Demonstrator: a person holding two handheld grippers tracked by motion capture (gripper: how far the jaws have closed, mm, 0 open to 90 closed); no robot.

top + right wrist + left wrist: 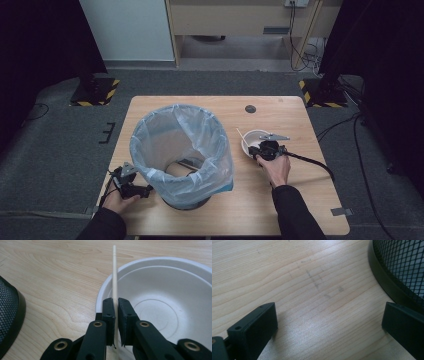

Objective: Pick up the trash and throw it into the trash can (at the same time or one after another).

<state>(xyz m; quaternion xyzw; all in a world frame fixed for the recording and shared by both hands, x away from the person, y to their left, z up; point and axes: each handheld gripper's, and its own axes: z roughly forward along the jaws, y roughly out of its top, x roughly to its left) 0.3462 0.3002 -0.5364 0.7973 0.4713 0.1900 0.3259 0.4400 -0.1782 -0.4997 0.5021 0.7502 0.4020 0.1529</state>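
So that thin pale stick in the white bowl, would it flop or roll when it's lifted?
Probably stiff: the stick runs dead straight past the bowl rim. It looks light, being so thin. Round, so it might roll if dropped, though the right tool pinches it squarely.

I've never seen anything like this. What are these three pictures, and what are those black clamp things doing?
A person sits at a wooden table with a hand-held two-jaw clamp in each hand. The high view looks down from above; each of the other two pictures comes from a camera riding on one clamp.

On the table stand a black mesh bin lined with a pale plastic bag, and a white bowl.

The right gripper has its jaws shut on a thin pale stick that leans over the bowl's rim. The left gripper rests beside the bin's base, jaws wide open, holding nothing.
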